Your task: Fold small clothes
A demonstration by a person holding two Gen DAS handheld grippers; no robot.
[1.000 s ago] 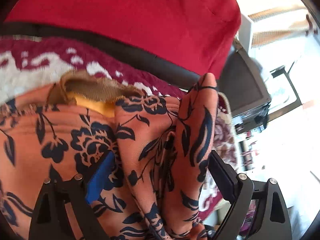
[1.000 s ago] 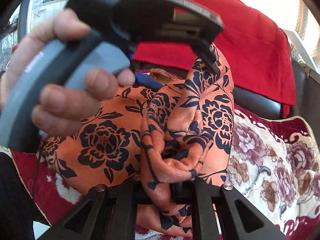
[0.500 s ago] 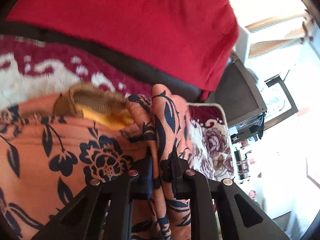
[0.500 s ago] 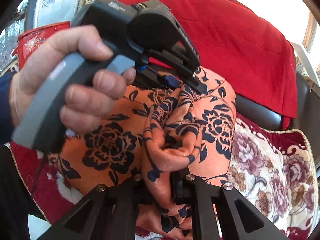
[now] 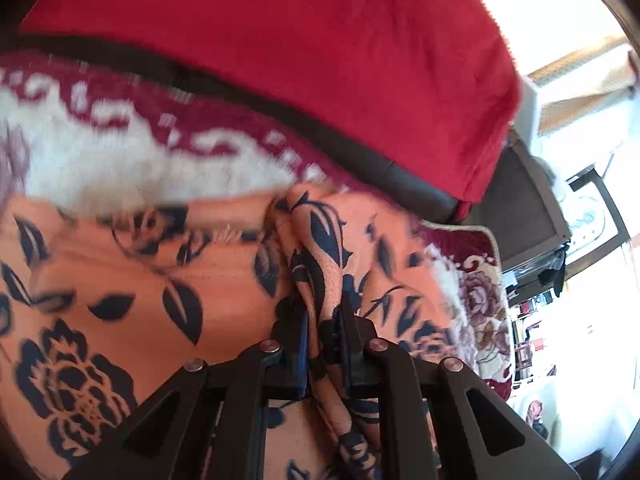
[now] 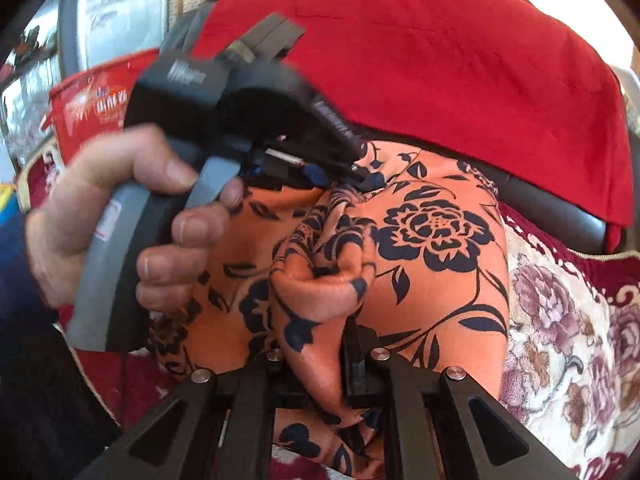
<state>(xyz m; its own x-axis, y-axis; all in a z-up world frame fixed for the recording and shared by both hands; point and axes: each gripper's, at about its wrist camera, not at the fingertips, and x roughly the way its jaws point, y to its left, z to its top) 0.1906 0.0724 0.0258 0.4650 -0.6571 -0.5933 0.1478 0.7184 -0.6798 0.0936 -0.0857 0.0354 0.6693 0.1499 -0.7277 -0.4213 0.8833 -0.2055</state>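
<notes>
Orange garment (image 6: pixel 432 264) with navy floral print, bunched in a ridge running away from the cameras, lying on a floral blanket (image 6: pixel 568 344). Right gripper (image 6: pixel 316 344) and left gripper (image 5: pixel 323 320) each clamp a fold. Behind: red cushion (image 5: pixel 320 60).

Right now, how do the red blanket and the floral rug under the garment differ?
The red blanket is plain, one solid red; the floral rug is patterned, purple roses on cream with a maroon border. The blanket drapes over the dark sofa back; the rug lies flat on the seat. The orange garment rests on the rug, and the blanket sits behind it. Both are soft coverings on the same sofa.
</notes>
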